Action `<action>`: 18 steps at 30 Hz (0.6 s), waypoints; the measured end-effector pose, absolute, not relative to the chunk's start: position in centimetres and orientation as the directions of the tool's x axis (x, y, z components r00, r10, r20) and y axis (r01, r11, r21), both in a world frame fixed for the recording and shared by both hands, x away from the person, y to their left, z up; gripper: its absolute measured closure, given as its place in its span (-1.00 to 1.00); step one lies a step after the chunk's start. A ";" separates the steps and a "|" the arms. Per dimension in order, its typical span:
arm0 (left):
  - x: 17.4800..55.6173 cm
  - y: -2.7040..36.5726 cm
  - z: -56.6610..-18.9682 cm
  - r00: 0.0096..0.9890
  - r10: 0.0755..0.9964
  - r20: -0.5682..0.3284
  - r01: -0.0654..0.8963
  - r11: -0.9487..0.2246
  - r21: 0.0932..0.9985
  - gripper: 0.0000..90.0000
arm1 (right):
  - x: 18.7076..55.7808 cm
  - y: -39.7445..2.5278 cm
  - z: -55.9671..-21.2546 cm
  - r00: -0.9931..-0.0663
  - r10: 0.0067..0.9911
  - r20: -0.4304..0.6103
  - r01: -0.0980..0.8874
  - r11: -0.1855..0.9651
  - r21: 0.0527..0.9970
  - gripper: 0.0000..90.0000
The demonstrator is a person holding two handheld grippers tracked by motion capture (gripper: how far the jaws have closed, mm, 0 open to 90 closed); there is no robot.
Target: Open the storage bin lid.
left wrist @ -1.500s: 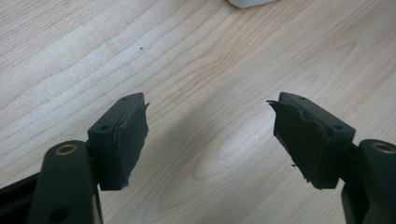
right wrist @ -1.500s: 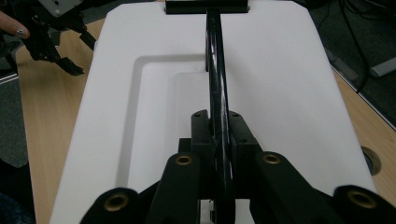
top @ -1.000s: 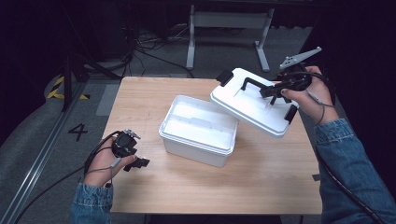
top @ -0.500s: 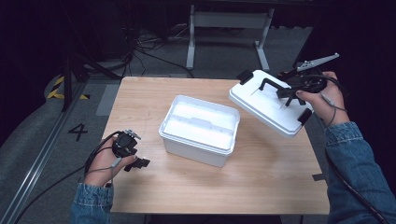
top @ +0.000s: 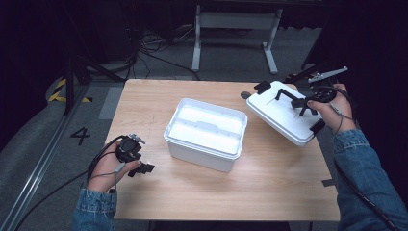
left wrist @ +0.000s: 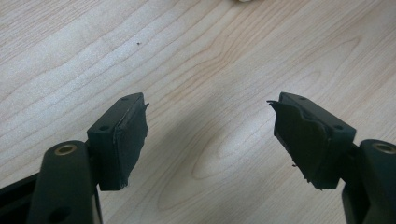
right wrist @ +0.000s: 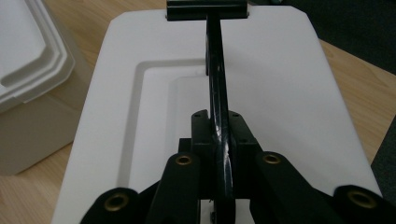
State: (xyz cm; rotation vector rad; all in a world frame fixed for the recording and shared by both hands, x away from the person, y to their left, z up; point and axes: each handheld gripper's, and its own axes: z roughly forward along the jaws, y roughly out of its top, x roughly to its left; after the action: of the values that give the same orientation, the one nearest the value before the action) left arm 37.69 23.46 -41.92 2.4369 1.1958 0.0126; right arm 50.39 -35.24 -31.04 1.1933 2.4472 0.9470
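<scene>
Right gripper (top: 302,102) clamps lid handle (right wrist: 218,107); white lid (top: 284,115) at 3 o'clock of open box (top: 206,134). Left gripper (left wrist: 210,140) spread wide over counter (top: 159,98).

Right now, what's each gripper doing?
Left gripper: open, holding nothing, above the table.
Right gripper: closed on the lid handle.

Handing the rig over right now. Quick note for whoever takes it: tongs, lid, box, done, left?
Right tongs: shut on the black handle of the white lid, held at the table's right edge.
Left tongs: open, holding nothing, over bare wood at the table's near-left.
White box: mid-table, uncovered.
Done: lid is off the box.
Left: probably set the lid down; right side looks free.
</scene>
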 end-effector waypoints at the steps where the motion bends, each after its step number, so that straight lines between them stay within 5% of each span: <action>1: 37.7 23.5 -41.9 0.629 0.757 -0.174 0.753 -0.540 0.376 -0.41 | 50.4 -35.2 -31.5 -0.628 0.777 0.049 0.610 0.453 0.650 0.88; 18: 37.7 23.4 -42.0 0.632 0.756 -0.170 0.751 -0.545 0.373 -0.41 | 50.9 -35.4 -37.5 -0.615 0.783 0.093 0.647 0.434 0.627 0.88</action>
State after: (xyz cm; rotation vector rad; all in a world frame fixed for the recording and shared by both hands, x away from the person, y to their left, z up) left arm 37.72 23.43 -42.04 2.4438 1.1920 0.0157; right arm 50.89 -35.41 -37.51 1.2534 2.4747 0.9400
